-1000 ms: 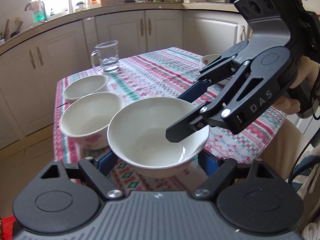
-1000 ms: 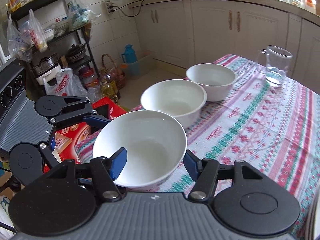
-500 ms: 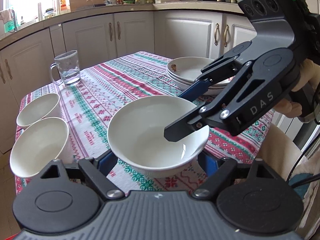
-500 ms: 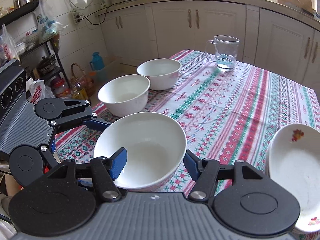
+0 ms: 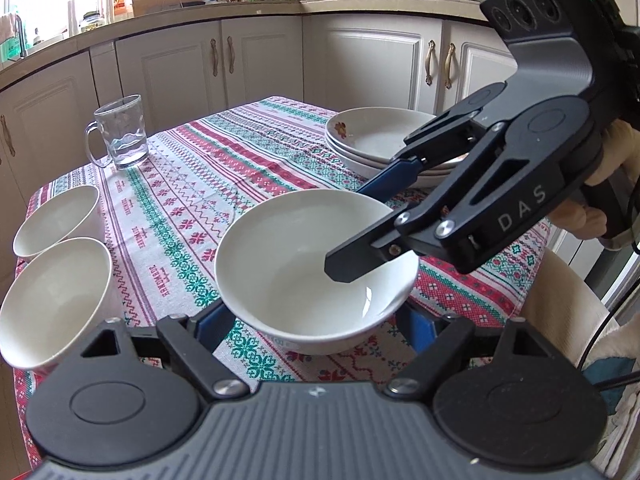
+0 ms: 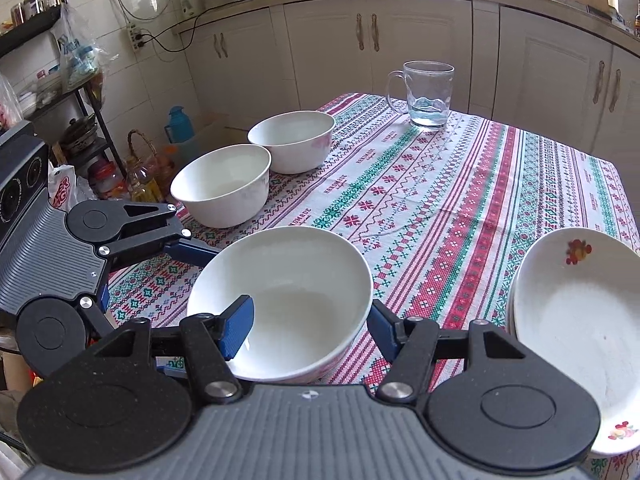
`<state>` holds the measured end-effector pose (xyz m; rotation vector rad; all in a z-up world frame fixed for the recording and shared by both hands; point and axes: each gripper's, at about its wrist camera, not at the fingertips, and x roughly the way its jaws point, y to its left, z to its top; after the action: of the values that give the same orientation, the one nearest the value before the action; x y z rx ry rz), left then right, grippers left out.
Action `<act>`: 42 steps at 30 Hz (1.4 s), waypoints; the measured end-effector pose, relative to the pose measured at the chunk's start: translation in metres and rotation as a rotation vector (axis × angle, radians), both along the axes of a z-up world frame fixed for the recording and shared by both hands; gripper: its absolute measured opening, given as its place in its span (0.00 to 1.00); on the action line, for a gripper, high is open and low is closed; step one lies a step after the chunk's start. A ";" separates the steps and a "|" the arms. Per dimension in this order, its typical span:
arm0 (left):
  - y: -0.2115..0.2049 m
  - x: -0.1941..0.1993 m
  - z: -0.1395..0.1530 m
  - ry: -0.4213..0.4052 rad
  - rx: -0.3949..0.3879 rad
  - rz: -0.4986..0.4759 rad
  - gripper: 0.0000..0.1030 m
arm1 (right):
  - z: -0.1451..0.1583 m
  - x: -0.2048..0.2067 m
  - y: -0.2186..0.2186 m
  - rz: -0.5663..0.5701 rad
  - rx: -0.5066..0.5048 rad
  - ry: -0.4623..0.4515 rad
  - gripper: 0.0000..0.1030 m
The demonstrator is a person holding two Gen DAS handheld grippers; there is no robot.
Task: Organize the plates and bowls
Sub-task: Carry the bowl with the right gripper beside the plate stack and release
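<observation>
Both grippers grasp one white bowl (image 5: pixel 304 268). The left gripper (image 5: pixel 316 326) has its two blue pads against the outside of the bowl, one on each side low down, so it is clenched on it. The right gripper (image 6: pixel 308 326) pinches the rim: one blue pad (image 6: pixel 238 328) sits inside the bowl and the other outside the wall, so it too is clamped on the bowl. In the left wrist view the right gripper comes in from the right, one finger over the bowl's inside and one blue finger outside its far rim; a hand (image 5: pixel 600 200) holds its handle.

The held bowl is at the near edge of the table, over the patterned tablecloth (image 6: pixel 440 200); whether it rests on the cloth or is lifted just off it cannot be told.

Two more white bowls (image 6: pixel 224 184) (image 6: pixel 294 140) stand side by side, nearly touching, on the left of the table. On the right lies one stack of plates (image 5: pixel 376 140) with a flower print; three rims can be counted. One glass mug (image 6: pixel 428 94) with a little water stands at the far side.
</observation>
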<state>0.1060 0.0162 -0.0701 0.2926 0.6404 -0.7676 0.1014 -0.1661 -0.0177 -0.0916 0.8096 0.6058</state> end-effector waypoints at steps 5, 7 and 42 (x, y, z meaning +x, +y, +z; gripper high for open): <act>-0.001 0.000 0.000 -0.007 -0.002 -0.002 0.84 | -0.003 0.001 -0.002 -0.008 0.000 0.006 0.66; -0.001 0.000 -0.001 -0.008 -0.004 -0.002 0.86 | -0.003 0.001 -0.002 -0.007 0.008 0.010 0.70; 0.109 0.017 0.006 -0.061 0.091 0.358 0.96 | 0.016 0.016 0.061 0.149 -0.113 -0.114 1.00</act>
<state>0.1235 0.1253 -0.0637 0.2736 0.6485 -0.3859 0.1178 -0.1055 -0.0013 -0.2890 0.7302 0.6889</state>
